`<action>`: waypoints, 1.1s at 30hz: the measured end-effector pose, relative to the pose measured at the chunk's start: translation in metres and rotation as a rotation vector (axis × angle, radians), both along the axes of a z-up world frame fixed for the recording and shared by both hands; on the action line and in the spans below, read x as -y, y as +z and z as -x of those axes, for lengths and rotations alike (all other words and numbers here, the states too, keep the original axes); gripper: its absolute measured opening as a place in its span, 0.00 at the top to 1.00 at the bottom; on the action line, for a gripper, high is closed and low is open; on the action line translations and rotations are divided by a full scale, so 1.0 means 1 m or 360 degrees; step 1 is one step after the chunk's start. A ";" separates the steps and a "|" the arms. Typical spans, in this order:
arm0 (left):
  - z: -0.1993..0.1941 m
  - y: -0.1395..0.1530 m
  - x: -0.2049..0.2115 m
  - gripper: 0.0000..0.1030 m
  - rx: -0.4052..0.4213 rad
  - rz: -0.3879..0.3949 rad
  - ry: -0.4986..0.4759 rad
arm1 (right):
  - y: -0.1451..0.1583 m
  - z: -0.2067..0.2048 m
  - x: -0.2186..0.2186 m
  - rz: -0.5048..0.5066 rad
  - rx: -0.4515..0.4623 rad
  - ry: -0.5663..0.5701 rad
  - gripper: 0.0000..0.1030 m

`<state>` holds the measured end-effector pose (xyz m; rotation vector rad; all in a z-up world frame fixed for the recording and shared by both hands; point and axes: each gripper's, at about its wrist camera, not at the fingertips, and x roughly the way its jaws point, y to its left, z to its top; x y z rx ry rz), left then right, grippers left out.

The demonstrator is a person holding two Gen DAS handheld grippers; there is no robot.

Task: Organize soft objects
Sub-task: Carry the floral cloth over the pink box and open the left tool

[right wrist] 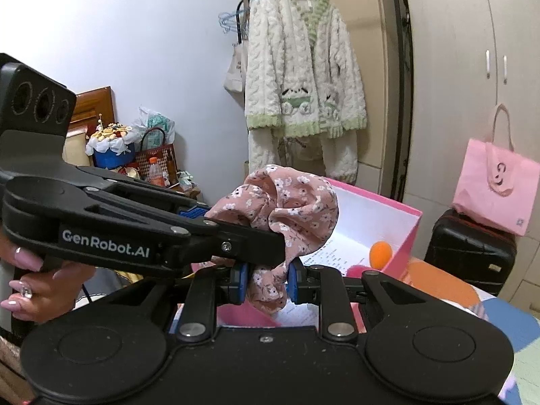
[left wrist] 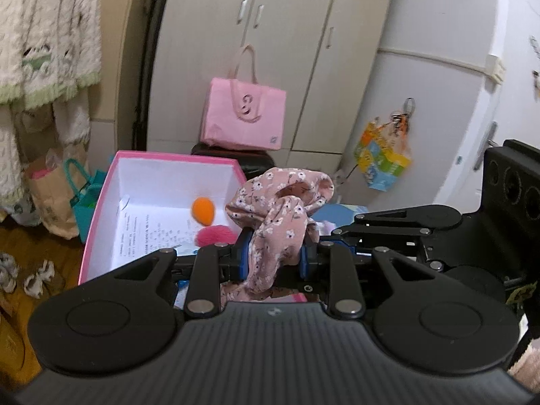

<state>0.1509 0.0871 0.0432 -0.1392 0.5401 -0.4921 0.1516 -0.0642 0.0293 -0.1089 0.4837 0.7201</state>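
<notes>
We held both grippers level and close together above the near edge of the pink box [left wrist: 98,199], their fingers crossing at nearly a right angle. The left gripper [left wrist: 275,256] pinched the lower tail of one floral pink fabric piece [left wrist: 283,206] between its blue pads [left wrist: 241,253], the bunched cloth rising above the fingers. The right gripper [right wrist: 268,278] clamped the same fabric [right wrist: 287,202] from its own side, and the left gripper's black arm [right wrist: 135,233] reached in across the right view, gripped by a hand [right wrist: 40,287] with pink nails. Inside the box we counted two soft items: one orange egg-shaped sponge [left wrist: 203,211] and one pink fluffy puff [left wrist: 216,236], lying on a printed sheet [left wrist: 152,233]. One pink tote bag [left wrist: 244,114] sat on a black suitcase [right wrist: 469,256], and one white-and-green knit cardigan [right wrist: 303,67] hung behind.
</notes>
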 end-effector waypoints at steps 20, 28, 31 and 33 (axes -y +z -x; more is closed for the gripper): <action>-0.071 -0.052 -0.020 0.65 -0.0352 -0.0096 0.0136 | -0.043 -0.076 -0.043 0.0438 -0.0288 -0.0063 0.63; -0.052 -0.035 -0.026 0.55 -0.0262 -0.0208 0.0194 | -0.032 -0.061 -0.045 0.0515 -0.0237 -0.0078 0.48; -0.041 -0.026 -0.029 0.52 -0.0239 -0.0224 0.0190 | -0.027 -0.052 -0.047 0.0535 -0.0220 -0.0081 0.46; -0.032 -0.021 -0.029 0.50 -0.0212 -0.0244 0.0188 | -0.022 -0.045 -0.047 0.0544 -0.0200 -0.0081 0.45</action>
